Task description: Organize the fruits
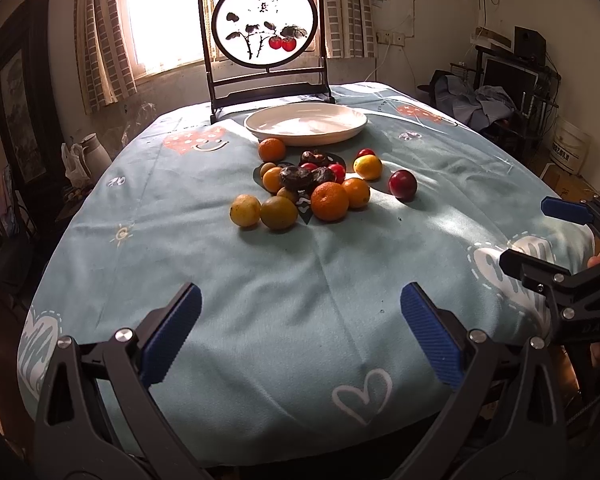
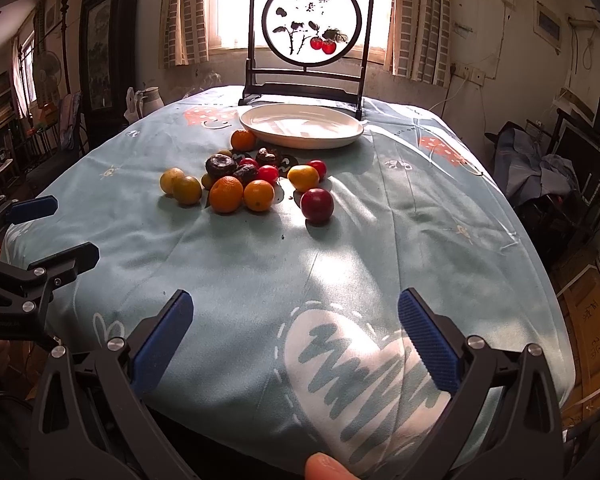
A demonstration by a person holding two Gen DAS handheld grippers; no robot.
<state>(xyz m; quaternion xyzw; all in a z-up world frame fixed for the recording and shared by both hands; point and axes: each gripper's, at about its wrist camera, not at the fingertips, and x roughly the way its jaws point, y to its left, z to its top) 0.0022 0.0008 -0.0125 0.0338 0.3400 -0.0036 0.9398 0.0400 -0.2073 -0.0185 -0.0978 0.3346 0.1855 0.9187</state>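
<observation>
Blue-padded jaws on both grippers are spread wide with nothing in them. The left gripper (image 1: 300, 332) and right gripper (image 2: 296, 332) hang over the near edge of the bench (image 1: 260, 280), which has a pale blue cloth on it. The fruit pile (image 1: 312, 184) sits well ahead of both sets of jaws, oranges, yellow ones, red ones all bunched up. The white plate (image 1: 306, 124) is just beyond the pile, bare.

Fruits (image 1: 312, 184): oranges, yellow-green citrus, small red and dark wrinkled pieces, clustered loose mid-table.
Red plum (image 1: 403, 184): round, glossy, just apart from cluster.
Plate (image 1: 306, 133): white, shallow, empty, behind cluster.
</observation>
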